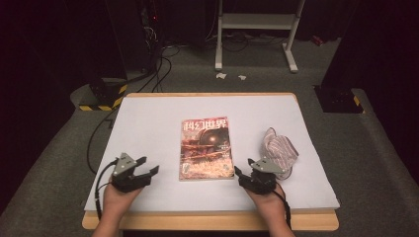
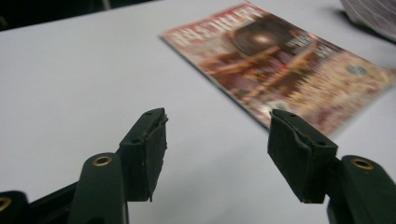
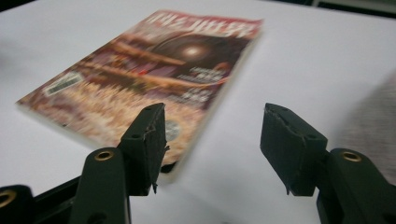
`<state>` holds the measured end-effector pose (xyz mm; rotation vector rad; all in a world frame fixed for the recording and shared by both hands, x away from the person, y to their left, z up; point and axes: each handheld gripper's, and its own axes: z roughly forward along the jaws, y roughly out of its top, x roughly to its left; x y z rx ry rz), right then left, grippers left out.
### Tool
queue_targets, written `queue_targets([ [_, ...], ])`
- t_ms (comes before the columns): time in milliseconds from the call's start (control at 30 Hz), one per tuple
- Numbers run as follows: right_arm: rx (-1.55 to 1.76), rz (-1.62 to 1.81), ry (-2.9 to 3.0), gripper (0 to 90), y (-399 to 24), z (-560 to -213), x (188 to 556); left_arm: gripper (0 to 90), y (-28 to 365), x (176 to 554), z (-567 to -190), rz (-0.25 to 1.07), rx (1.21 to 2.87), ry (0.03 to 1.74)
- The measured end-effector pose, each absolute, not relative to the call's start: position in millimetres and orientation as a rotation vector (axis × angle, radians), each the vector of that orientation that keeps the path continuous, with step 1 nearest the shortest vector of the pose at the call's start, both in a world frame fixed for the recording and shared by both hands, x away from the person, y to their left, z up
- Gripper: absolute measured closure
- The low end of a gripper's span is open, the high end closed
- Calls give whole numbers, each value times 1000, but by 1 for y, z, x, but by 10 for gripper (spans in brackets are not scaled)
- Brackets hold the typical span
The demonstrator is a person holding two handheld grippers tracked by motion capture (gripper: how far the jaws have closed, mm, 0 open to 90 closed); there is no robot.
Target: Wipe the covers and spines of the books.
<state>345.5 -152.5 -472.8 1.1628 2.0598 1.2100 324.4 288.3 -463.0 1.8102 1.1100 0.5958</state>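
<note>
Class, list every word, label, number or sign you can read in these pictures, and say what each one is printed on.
"科幻世界": red title across the top of the magazine cover, seen in the high view.
Small print and a round badge lower on the cover: too small and blurred to read.
White label near the cover's lower corner in the right gripper view: blurred, unreadable.
Striped cloth bag: no text visible.

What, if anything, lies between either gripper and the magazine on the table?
Nothing visible. Bare white tabletop separates the left gripper from the magazine; the right gripper sits beside its near corner. The striped cloth lies off right.
</note>
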Motion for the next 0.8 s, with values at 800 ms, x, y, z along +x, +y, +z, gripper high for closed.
queue_targets([
  [800,1227,1203,2012,405,-176,-473,347,355,294,327,-471,572,1823,1134],
])
